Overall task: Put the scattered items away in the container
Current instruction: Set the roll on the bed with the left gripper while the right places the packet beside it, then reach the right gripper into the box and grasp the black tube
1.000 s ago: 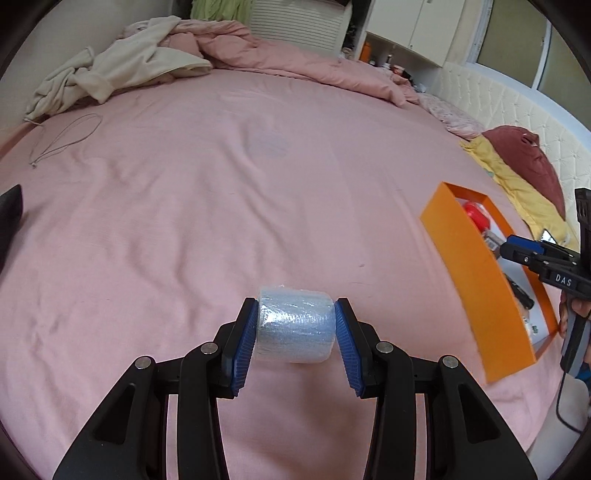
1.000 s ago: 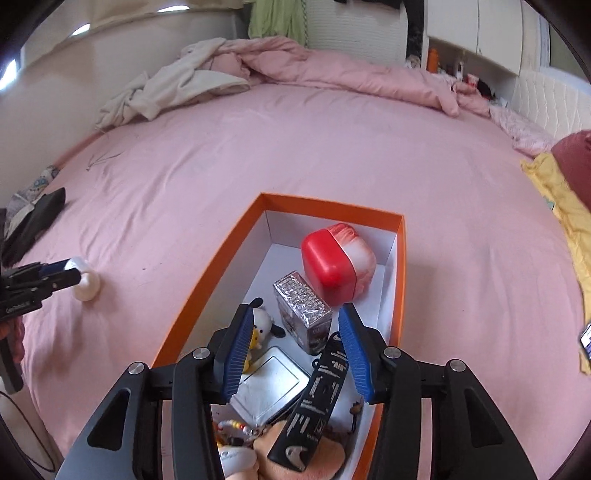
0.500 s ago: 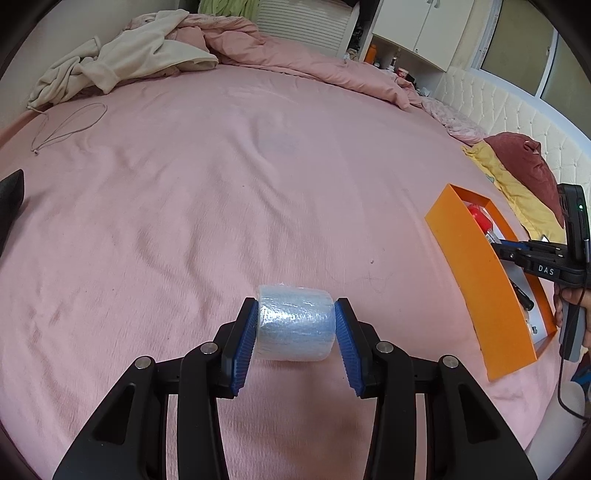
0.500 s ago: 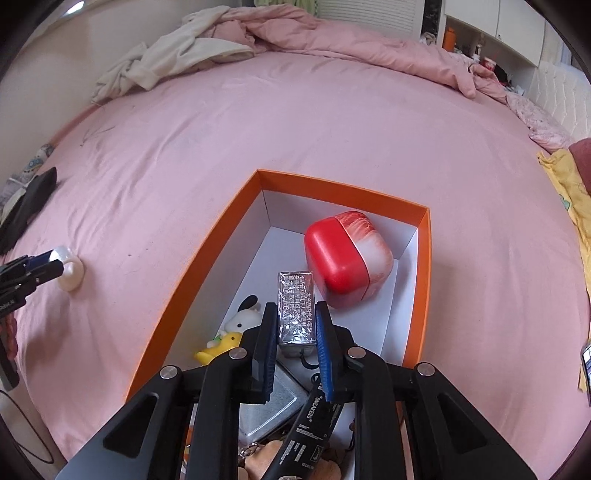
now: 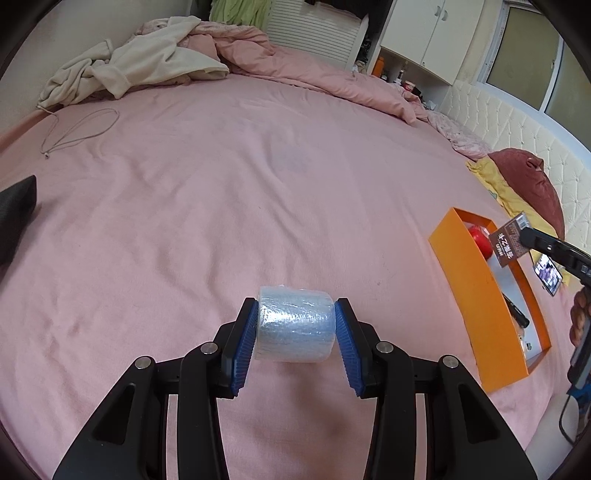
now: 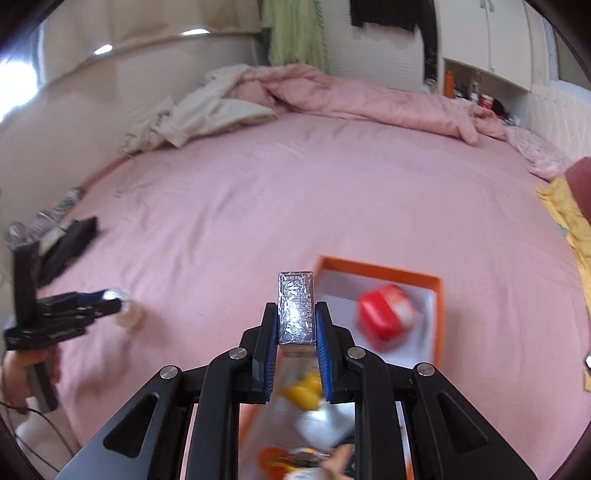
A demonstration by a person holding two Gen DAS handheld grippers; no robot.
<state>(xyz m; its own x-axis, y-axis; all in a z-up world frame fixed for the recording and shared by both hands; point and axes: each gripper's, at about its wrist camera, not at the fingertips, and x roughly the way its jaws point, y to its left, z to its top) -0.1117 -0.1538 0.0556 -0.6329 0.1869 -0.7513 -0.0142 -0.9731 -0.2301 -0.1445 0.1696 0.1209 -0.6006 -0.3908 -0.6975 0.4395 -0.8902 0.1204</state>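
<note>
Left gripper (image 5: 295,332) clamped on a plastic-wrapped roll (image 5: 294,324) above pink bedding; right gripper (image 6: 295,325) pinching a foil-wrapped box (image 6: 296,312) over the orange container (image 6: 437,314) (red case inside). Brown label face visible only from left wrist, lettering unreadable

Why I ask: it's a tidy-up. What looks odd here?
The right gripper holds the shiny foil-wrapped box above the orange container rather than leaving it packed inside.

Home bedroom, pink-sheeted bed (image 5: 258,177), rumpled duvet (image 5: 314,70), white cupboards (image 5: 436,33)
</note>
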